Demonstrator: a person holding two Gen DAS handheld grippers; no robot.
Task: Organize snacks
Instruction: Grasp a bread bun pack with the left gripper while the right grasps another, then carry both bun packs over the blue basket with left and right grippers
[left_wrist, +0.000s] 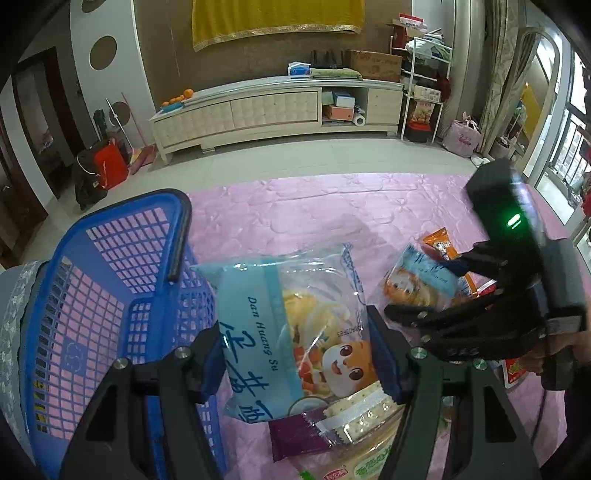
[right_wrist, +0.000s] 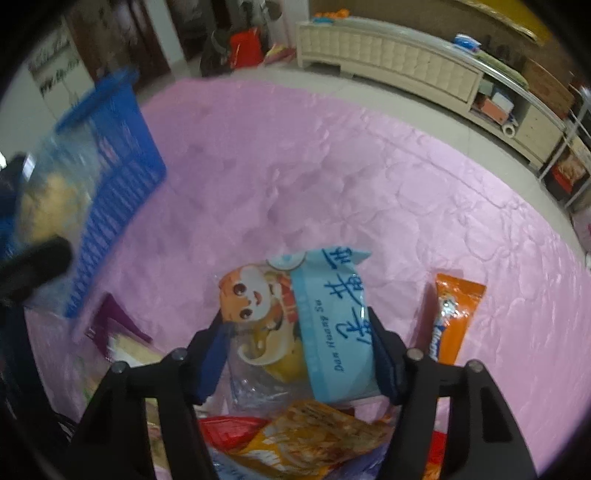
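The left gripper (left_wrist: 295, 354) has its jaws closed on a blue-banded snack packet (left_wrist: 291, 328) printed with a cartoon cat; the packet stands between the two blue pads, pinched at its lower sides, its top edge rising beyond the tips. Just to its left sits the blue mesh basket (left_wrist: 110, 280) on the pink quilted surface (left_wrist: 295, 206). Below the held packet lie a purple-wrapped cracker bar (left_wrist: 321, 432) and more snacks. The right gripper (right_wrist: 297, 347) holds a second cat packet (right_wrist: 314, 332) of the same kind, its jaws pressed against both long edges, the packet crossing the gap. An orange stick wrapper (right_wrist: 452, 317) lies on the surface just right of those jaws, apart from them
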